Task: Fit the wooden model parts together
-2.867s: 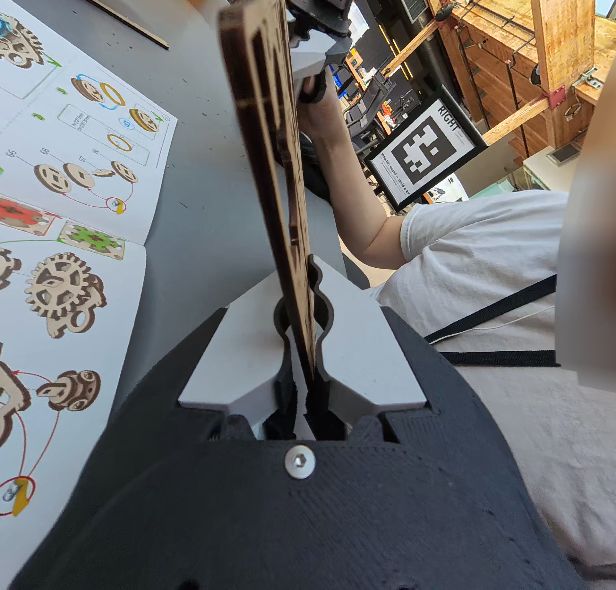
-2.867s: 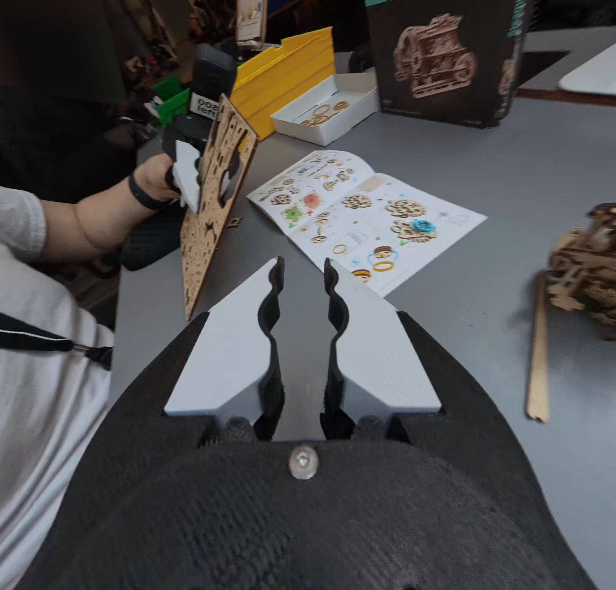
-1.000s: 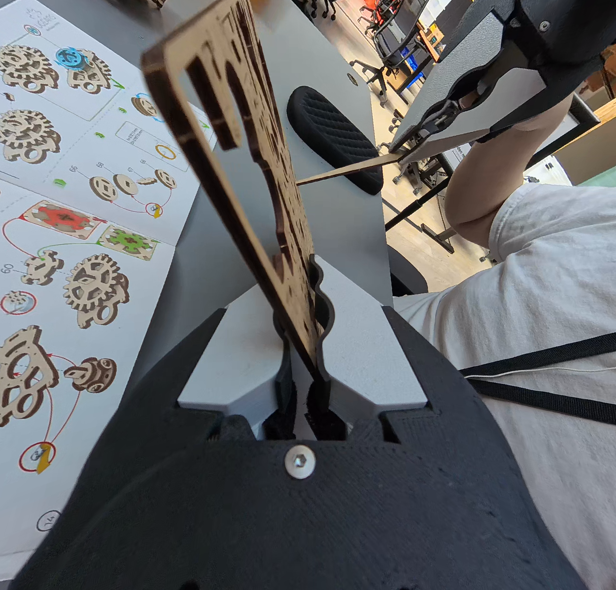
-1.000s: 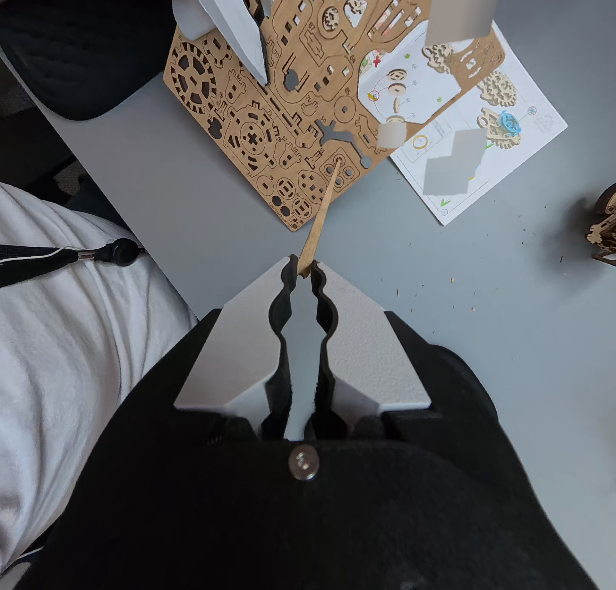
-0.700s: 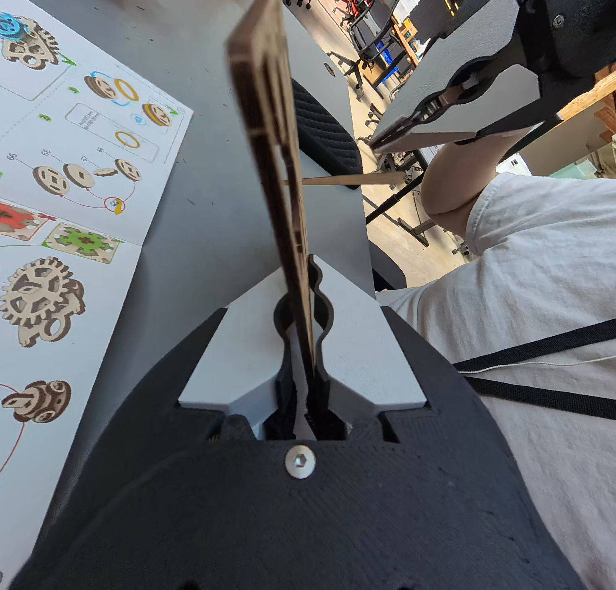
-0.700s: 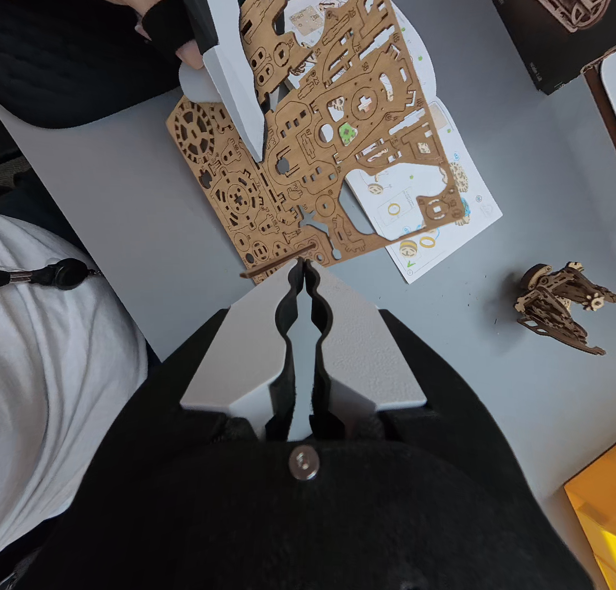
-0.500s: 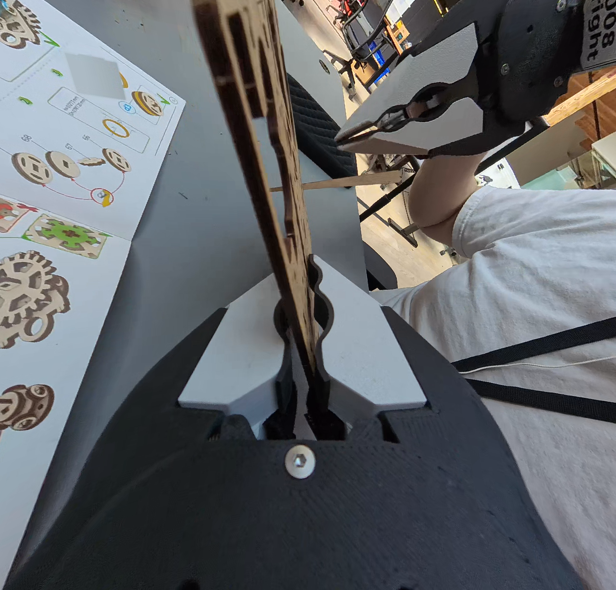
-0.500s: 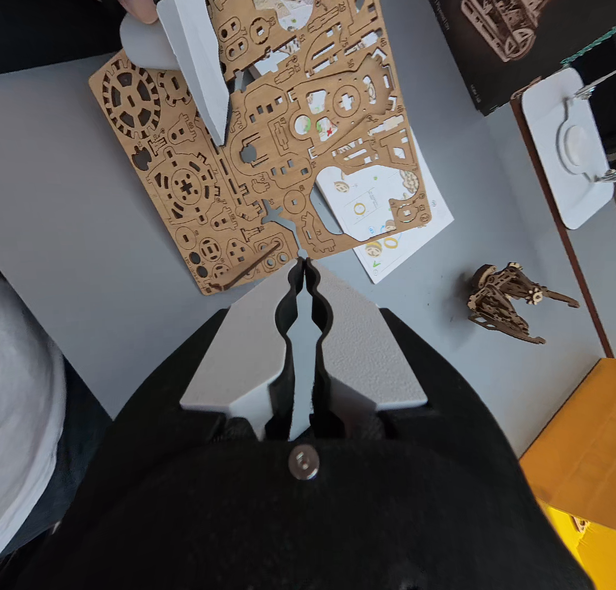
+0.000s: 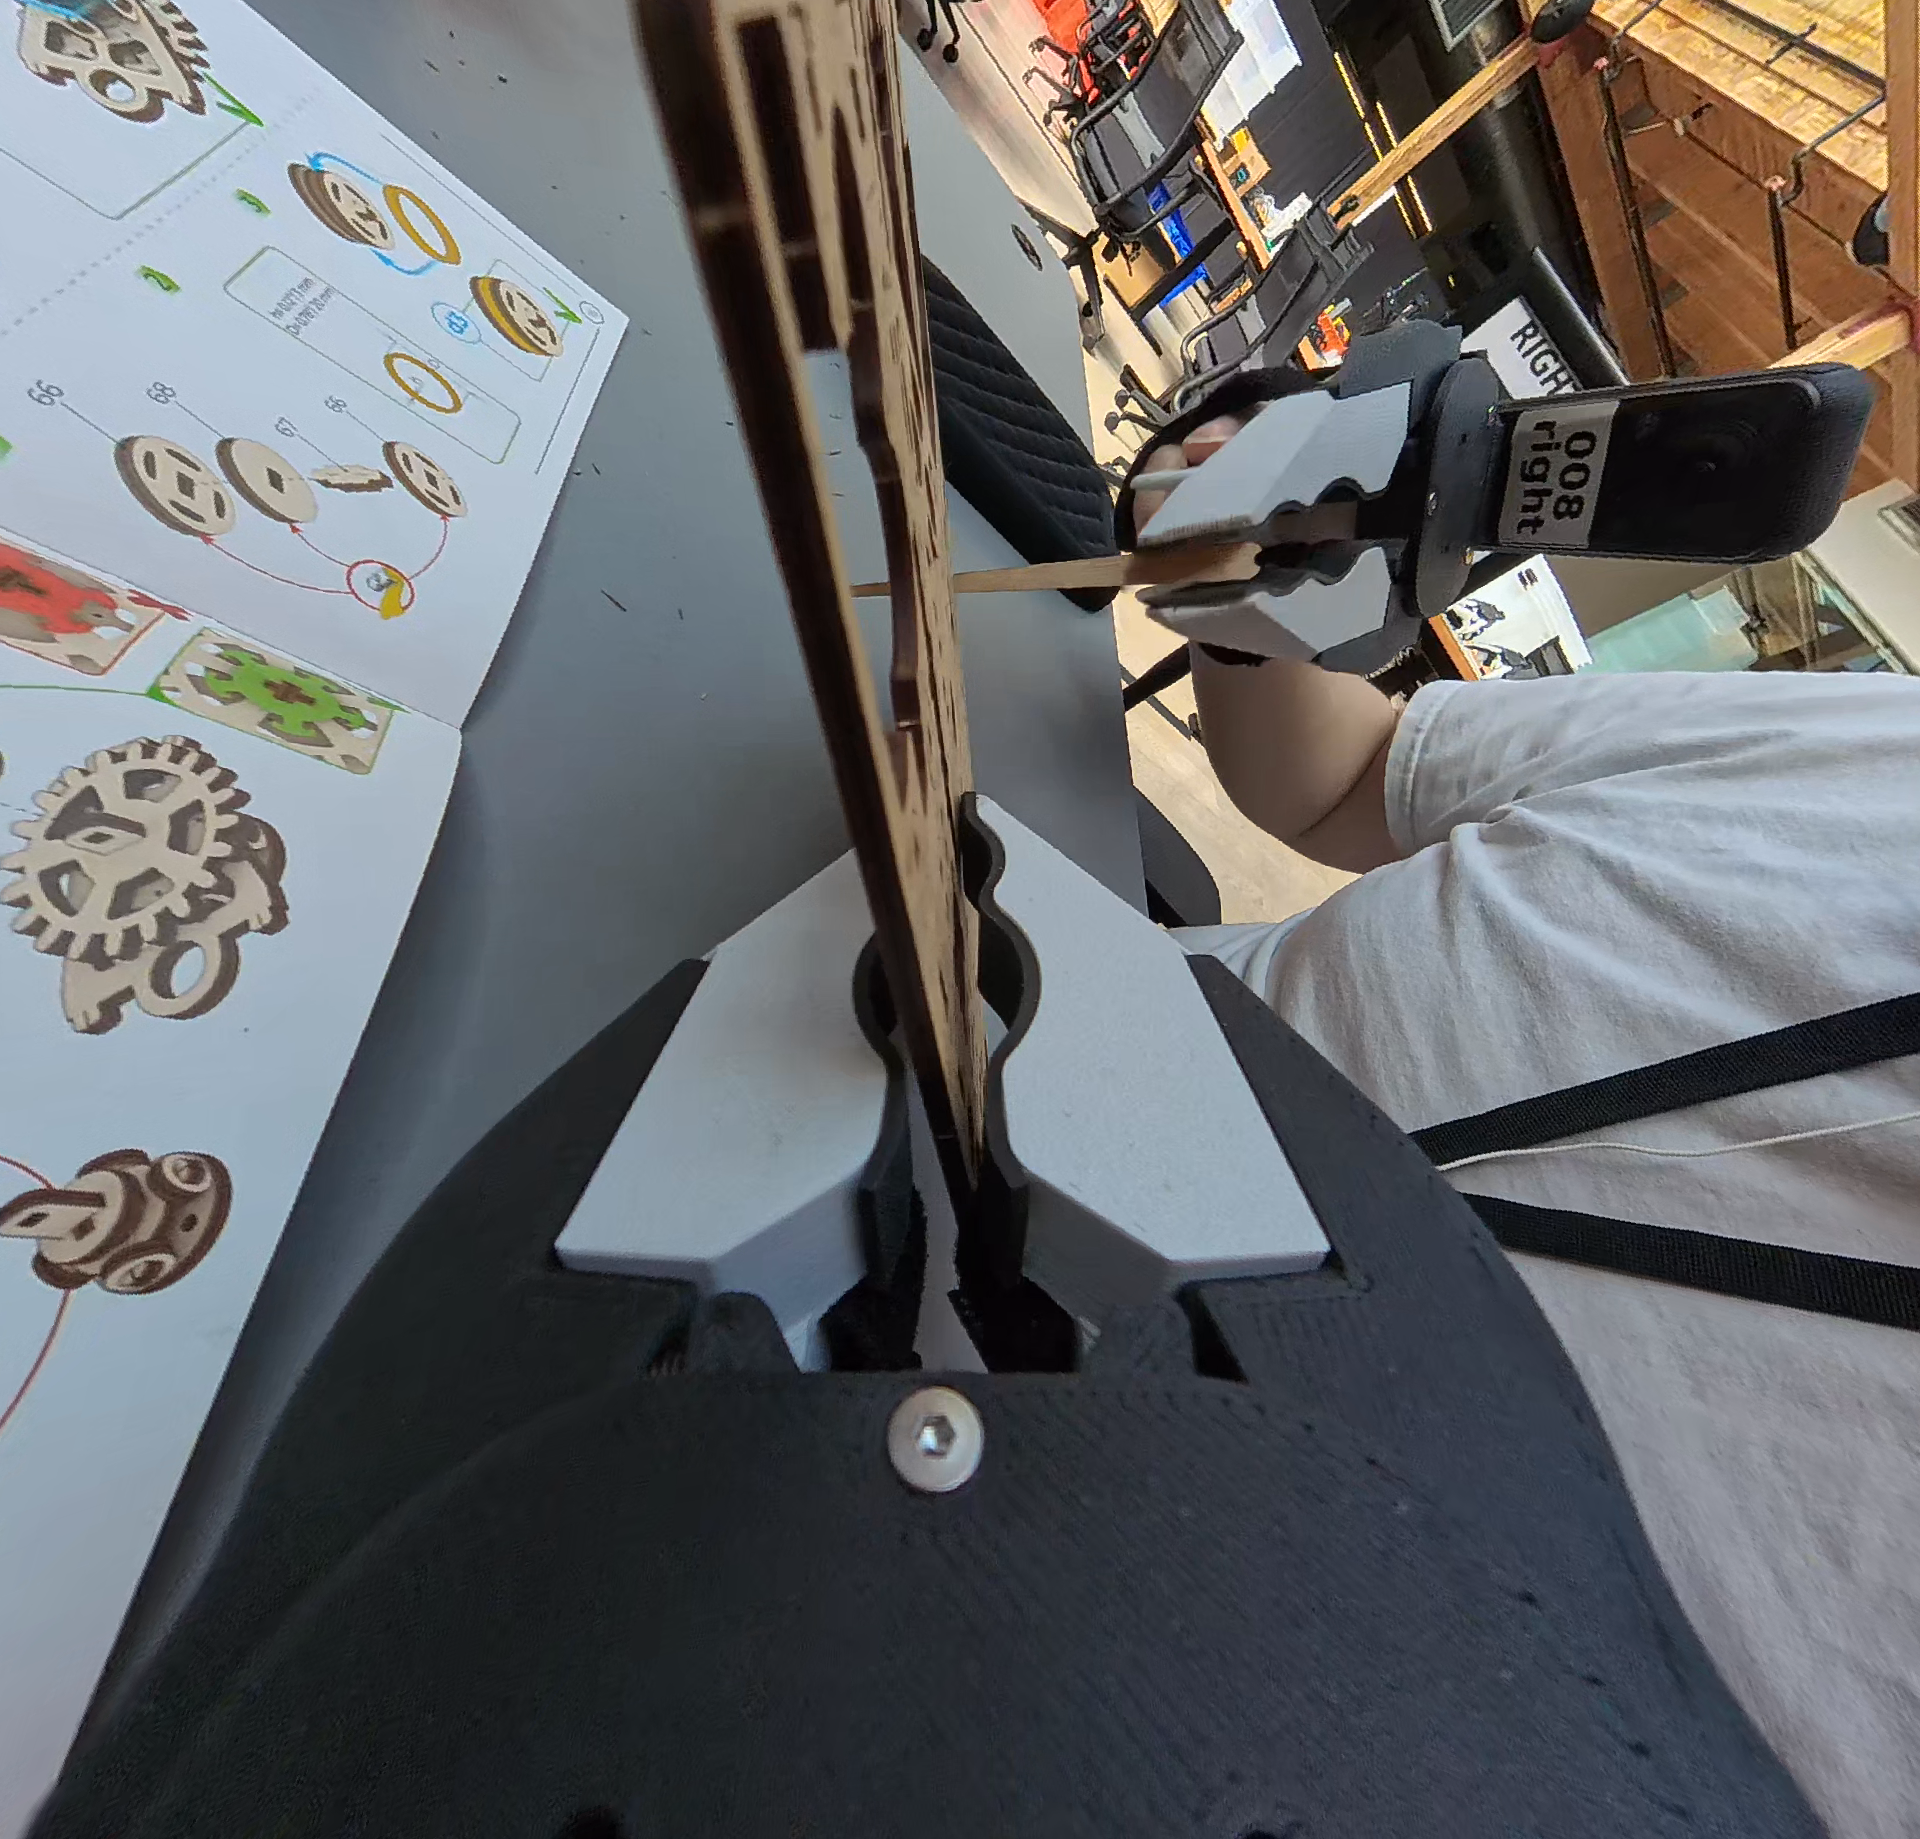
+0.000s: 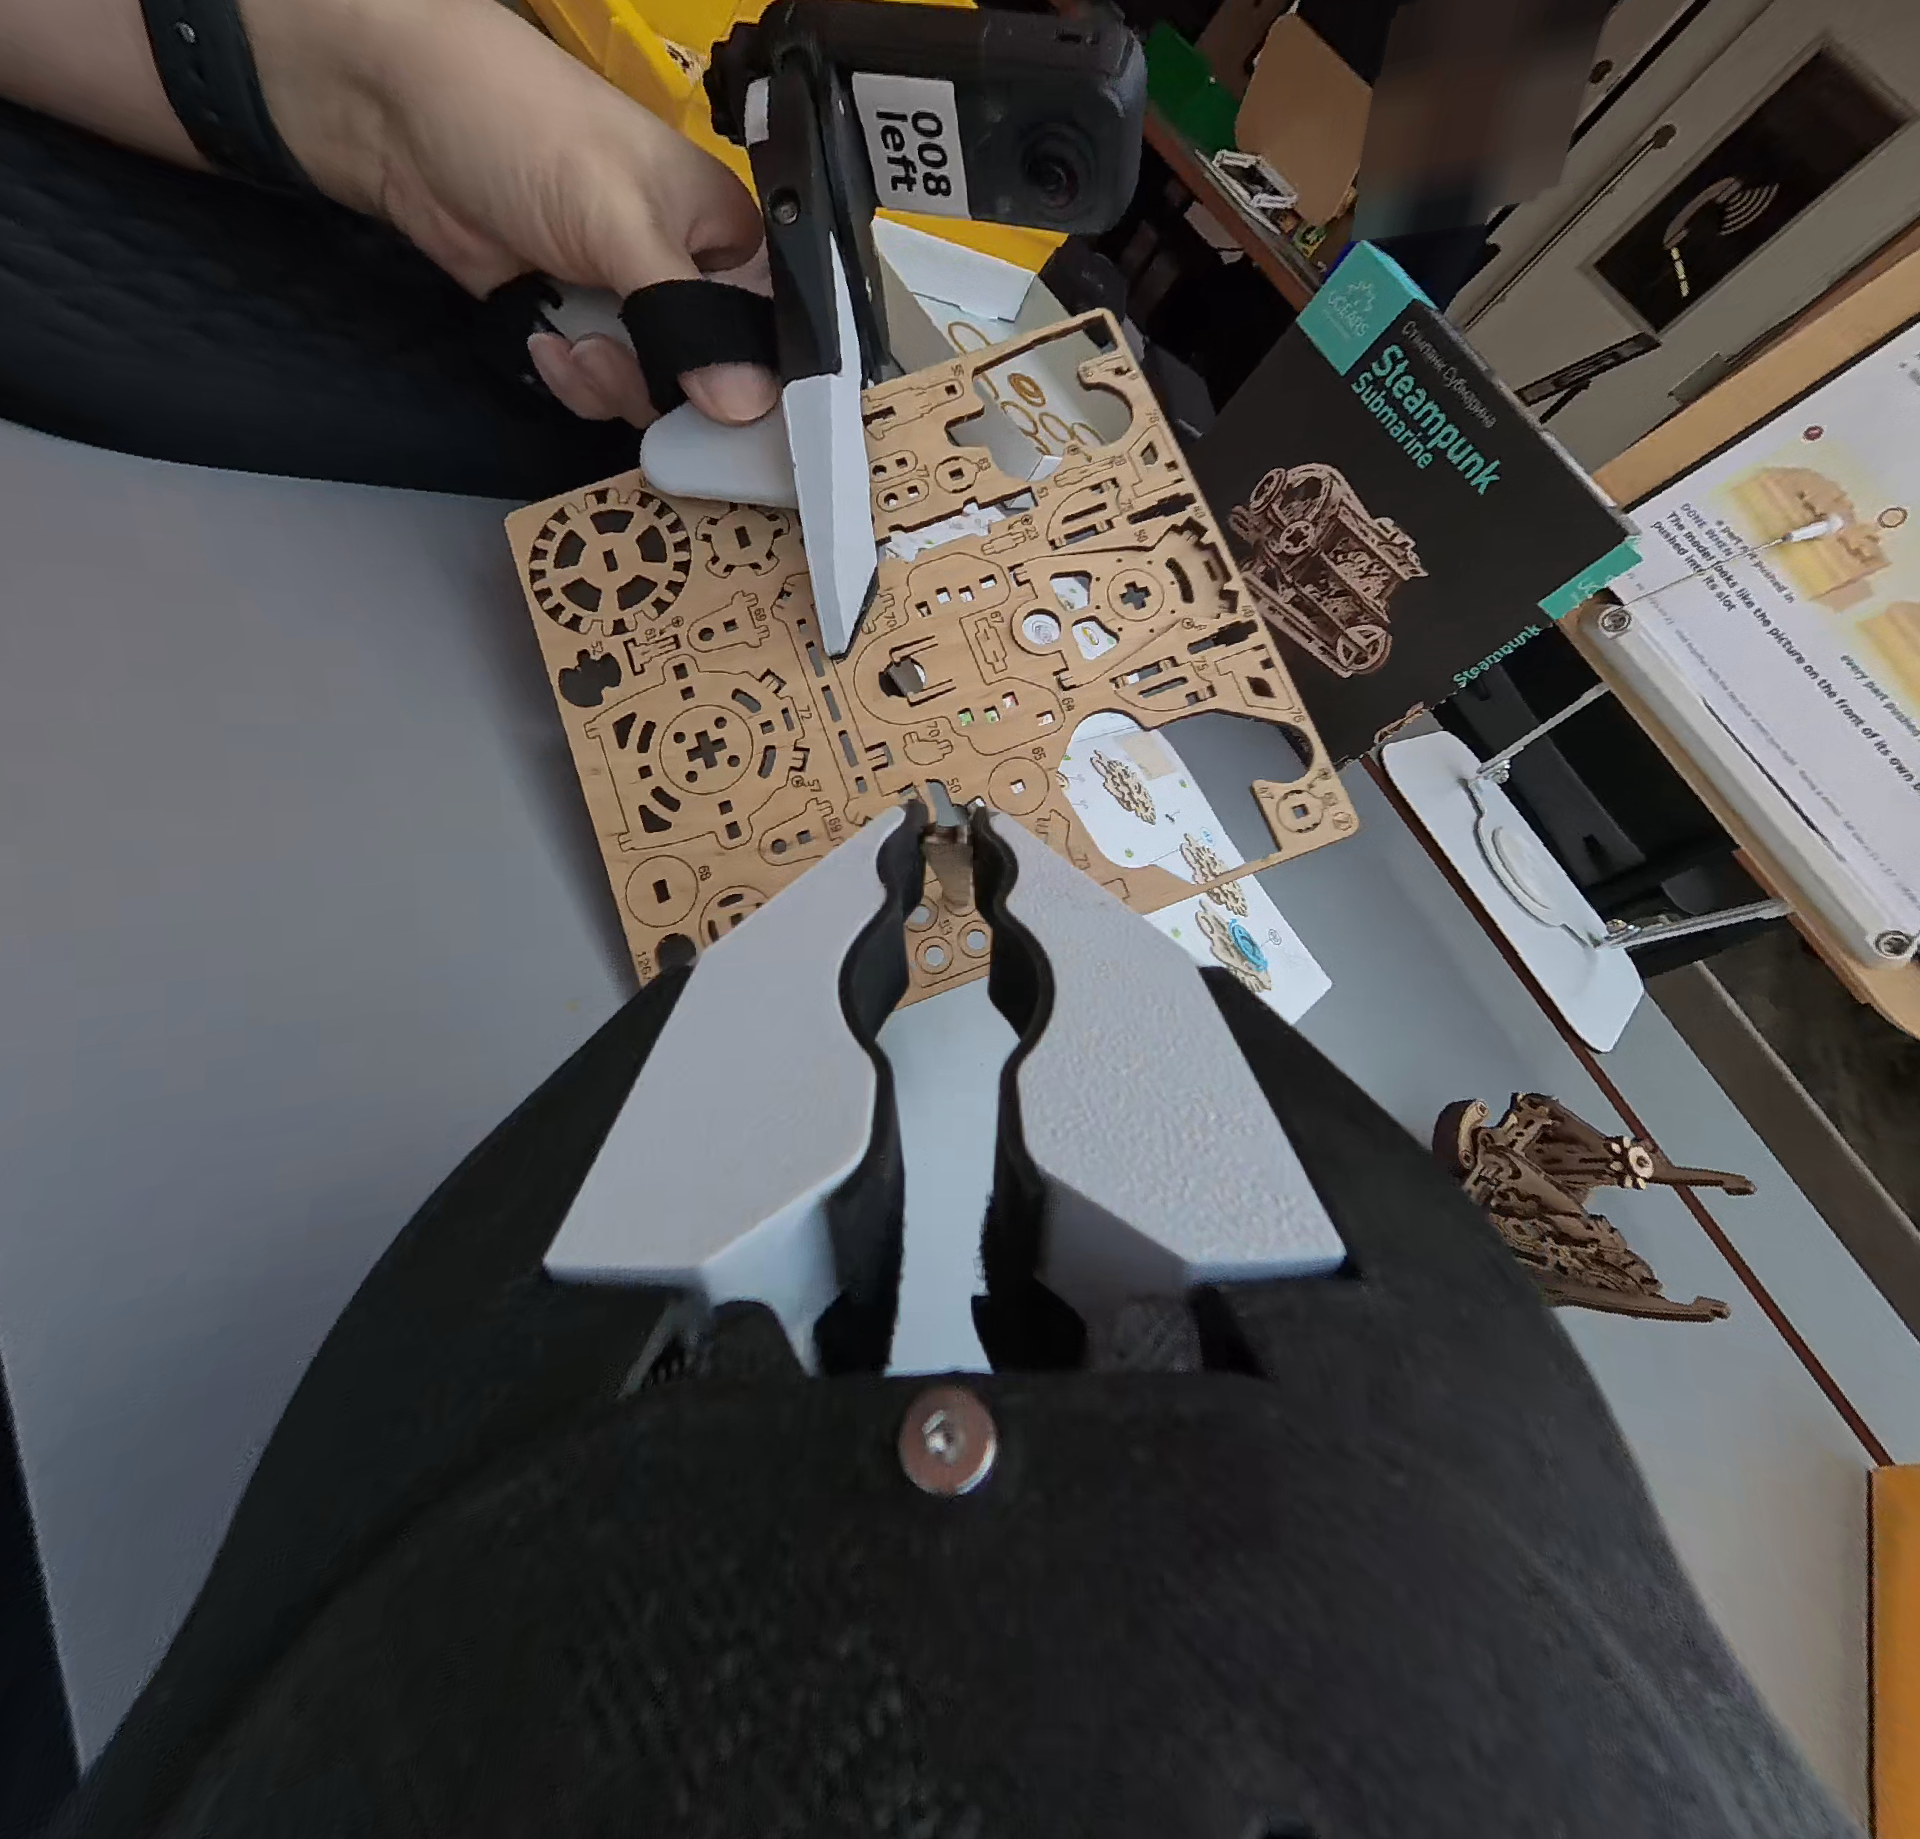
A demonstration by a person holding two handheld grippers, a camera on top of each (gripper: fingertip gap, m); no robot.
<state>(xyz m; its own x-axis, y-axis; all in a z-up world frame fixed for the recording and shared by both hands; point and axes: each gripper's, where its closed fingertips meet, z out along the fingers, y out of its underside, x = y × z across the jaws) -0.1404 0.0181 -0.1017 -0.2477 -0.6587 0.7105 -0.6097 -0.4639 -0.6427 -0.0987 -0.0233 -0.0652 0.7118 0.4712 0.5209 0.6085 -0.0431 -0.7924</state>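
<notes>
My left gripper [image 9: 925, 844] is shut on a laser-cut wooden parts sheet [image 9: 821, 355] and holds it on edge above the grey table [image 9: 644, 750]. My right gripper [image 9: 1143, 571] is shut on a thin wooden stick [image 9: 1018, 576] that lies level, with its tip poking into a cut-out of the sheet. In the right wrist view the sheet [image 10: 717, 740] faces me. The stick [image 10: 948, 859] shows end-on between my right gripper's tips [image 10: 940, 815]. The left gripper [image 10: 840, 636] clamps the sheet's upper middle.
An instruction sheet [image 9: 260, 418] lies on the table to the left. A dark kit box [image 10: 1403, 542], a white stand [image 10: 1507, 885], a small assembled wooden model [image 10: 1558, 1218] and yellow bins [image 10: 727, 13] stand around the table. A person's white shirt [image 9: 1610, 958] is close on the right.
My right gripper has swung round to face the sheet squarely and now holds the stick level, tip in the sheet. The left gripper has turned the sheet more upright.
</notes>
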